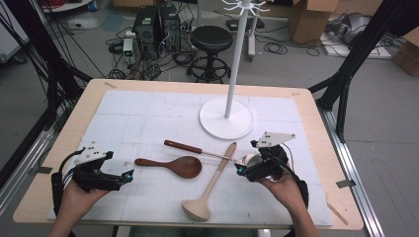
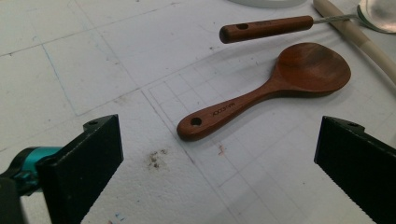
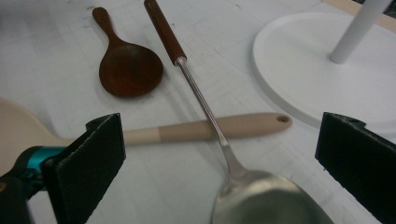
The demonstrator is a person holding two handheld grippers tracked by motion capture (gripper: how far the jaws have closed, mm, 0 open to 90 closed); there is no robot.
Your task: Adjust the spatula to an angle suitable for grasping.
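My left gripper (image 1: 129,176) hangs low over the mat (image 1: 123,113), jaws wide and empty, aimed at the dark wooden spoon (image 2: 280,86) lying flat just ahead, handle toward me, probably the easiest end to grab. My right gripper (image 1: 238,170) is spread wide too, holding nothing, over the steel ladle (image 3: 224,149), whose thin shaft rests across the pale ladle (image 1: 210,185). Farther off stands the white hanging stand (image 1: 228,116), likely where these utensils belong
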